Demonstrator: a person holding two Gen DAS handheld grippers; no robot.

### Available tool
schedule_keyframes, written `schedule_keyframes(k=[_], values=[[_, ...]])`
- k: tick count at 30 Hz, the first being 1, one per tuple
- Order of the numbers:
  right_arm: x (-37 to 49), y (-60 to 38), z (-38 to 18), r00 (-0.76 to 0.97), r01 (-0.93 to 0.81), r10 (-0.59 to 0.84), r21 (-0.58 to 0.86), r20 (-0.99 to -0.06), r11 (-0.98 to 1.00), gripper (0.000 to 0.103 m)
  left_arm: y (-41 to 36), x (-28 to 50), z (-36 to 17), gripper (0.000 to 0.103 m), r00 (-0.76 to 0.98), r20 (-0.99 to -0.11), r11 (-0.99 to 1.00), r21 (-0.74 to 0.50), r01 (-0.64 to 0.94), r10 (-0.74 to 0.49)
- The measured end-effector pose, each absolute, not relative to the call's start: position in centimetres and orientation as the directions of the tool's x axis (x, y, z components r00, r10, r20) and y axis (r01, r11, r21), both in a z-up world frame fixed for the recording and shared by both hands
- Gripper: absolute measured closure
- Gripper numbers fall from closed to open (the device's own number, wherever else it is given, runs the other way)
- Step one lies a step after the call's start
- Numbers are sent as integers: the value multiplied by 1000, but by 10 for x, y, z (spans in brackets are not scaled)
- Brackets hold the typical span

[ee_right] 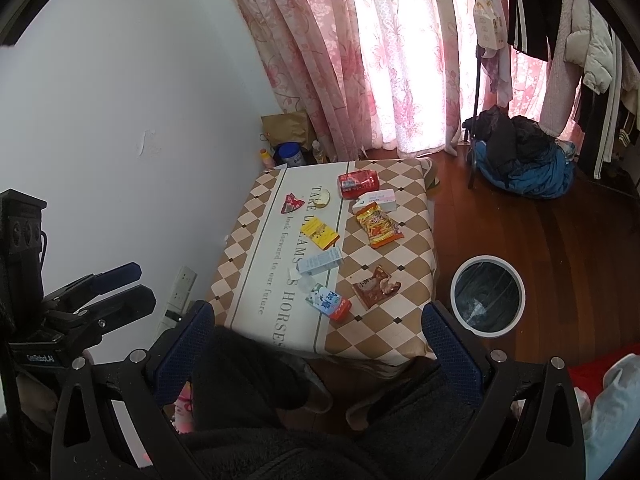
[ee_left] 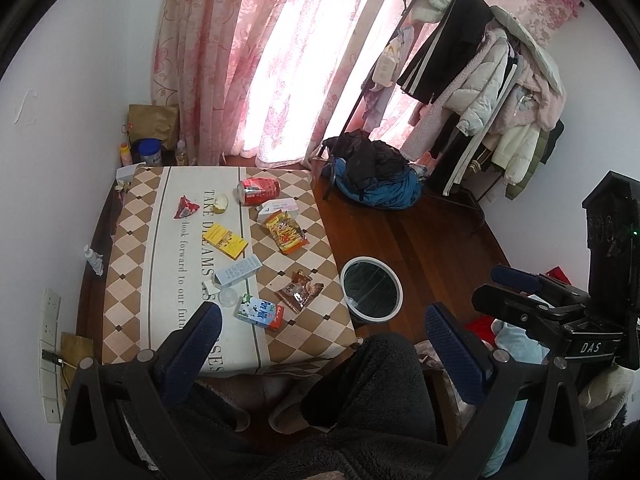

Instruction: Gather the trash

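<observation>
Both tongs raised above table [ee_left: 132, 248], left tongs [ee_left: 324, 328] spread empty, right tongs [ee_right: 320, 324] likewise

**Litter on the table, bin beside it**

The left gripper [ee_left: 324, 340] hangs with jaws wide apart above the table's [ee_left: 132, 280] near edge. A milk carton [ee_left: 260, 312] lies near that edge, a red can [ee_left: 259, 191] by the far edge. The bin [ee_left: 372, 290] stands just beside the right edge.

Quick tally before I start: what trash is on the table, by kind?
Cans: 1, red
Boxes and cartons: 4, yellow, pale blue, white, milk
Wrappers: 3, red, orange, brown
Food scrap: 1
Clear cup: 1
Total: 10
</observation>
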State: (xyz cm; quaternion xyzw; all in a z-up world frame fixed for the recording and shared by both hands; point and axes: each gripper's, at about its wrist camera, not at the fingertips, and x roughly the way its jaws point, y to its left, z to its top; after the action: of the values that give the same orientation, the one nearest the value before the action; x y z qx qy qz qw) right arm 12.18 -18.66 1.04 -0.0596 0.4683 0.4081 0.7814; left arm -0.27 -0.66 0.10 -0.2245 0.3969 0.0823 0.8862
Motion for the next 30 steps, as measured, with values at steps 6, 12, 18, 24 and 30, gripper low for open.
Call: schedule_keyframes(k=[6, 12, 18, 24, 30], values=[[121, -186, 9, 233, -696, 588, 289, -775, 657, 0, -6, -3, 1, 0, 672, -740, 886, -333, -322, -34], [121, -187, 9, 232, -695, 588, 291, -775, 657, 0, -5, -4, 0, 0, 672, -739, 886, -334, -320, -36], [121, -188, 10, 234, -698, 589, 288, -774, 656, 0, -5, -4, 1, 0, 672, -740, 887, -334, -320, -36], [124, -191, 10, 246, -684, 595, 298, -765, 666, 0, 5, 2, -10, 0, 655, -755, 879, -295, -375, 26], [158, -181, -30, 252, -584, 586, 362, -770, 727, 0, 47, 35, -77, 0, 519, -823, 813, -131, -567, 229]])
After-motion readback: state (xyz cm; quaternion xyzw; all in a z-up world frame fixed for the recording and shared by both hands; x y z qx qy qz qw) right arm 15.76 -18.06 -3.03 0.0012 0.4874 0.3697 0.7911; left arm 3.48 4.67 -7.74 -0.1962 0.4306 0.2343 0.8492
